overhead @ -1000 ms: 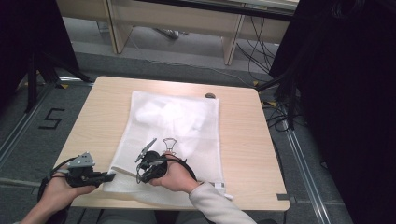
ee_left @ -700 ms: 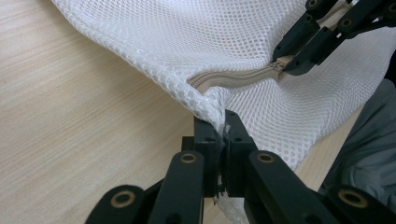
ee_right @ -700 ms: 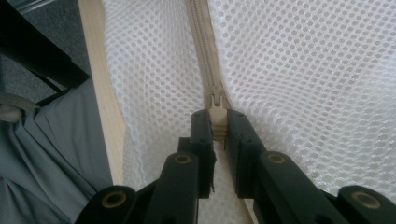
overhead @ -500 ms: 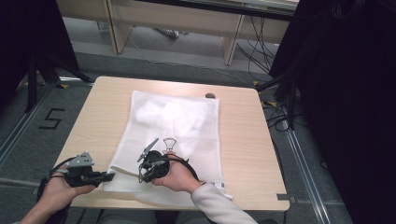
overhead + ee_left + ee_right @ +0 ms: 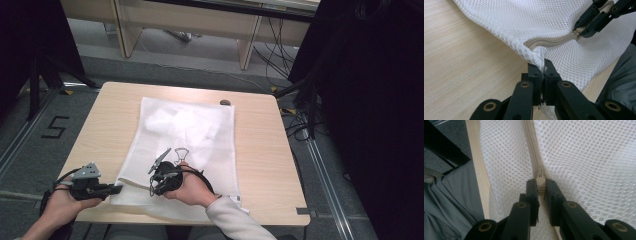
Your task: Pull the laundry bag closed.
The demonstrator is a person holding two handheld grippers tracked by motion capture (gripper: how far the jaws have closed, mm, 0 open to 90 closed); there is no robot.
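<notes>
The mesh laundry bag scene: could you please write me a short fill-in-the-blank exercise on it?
1. The left gripper is shut on the bag's ____.
2. The right gripper is shut on the zipper ____.
3. The mesh bag lies on a ____ table.

Missing words: corner; pull; wooden

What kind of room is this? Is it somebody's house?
Probably not a house. It looks like a lab or workshop for recording tasks. A plain wooden table stands on a grey floor with a taped number 5, loose cables trail beside it, and a person works a mesh laundry bag with a hand-held gripper in each hand.
</notes>
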